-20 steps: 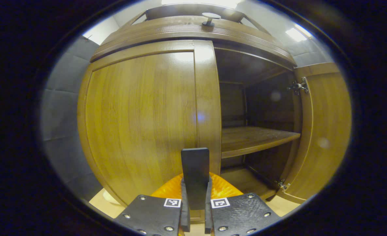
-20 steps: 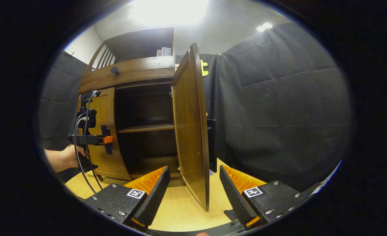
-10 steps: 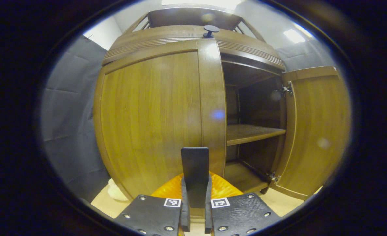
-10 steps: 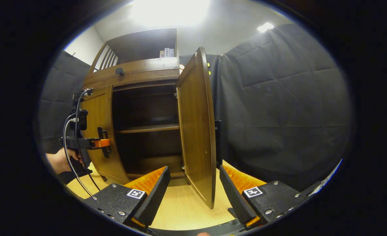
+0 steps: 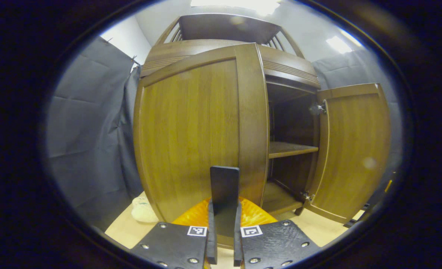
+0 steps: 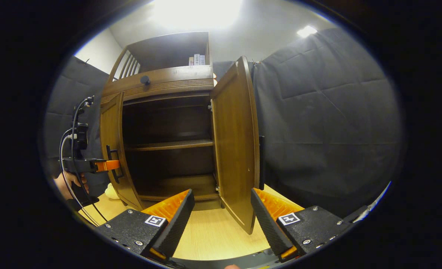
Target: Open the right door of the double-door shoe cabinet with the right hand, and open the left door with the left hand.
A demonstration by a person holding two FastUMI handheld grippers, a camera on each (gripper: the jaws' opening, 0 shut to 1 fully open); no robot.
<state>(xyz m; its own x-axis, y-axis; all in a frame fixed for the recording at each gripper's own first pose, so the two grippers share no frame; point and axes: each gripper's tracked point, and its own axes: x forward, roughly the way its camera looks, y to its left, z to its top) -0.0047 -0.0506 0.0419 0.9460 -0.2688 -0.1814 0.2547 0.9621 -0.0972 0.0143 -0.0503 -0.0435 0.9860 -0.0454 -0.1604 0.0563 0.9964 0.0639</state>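
Right gripper view shows the right door (image 6: 236, 145) swung wide, the right hand-held gripper (image 6: 221, 213) spread and empty. The left hand-held gripper (image 5: 224, 224) clamps the left door's handle (image 5: 224, 186); the left door (image 5: 191, 138) looks partway open, more swing likely left.

No readable text is found. Small square black-and-white coded markers (image 5: 196, 231) are seen on the black plates just behind the jaws in both gripper views. Labelled items (image 6: 197, 59) are seen on the cabinet's top shelf (image 6: 168, 48), too small to be read.
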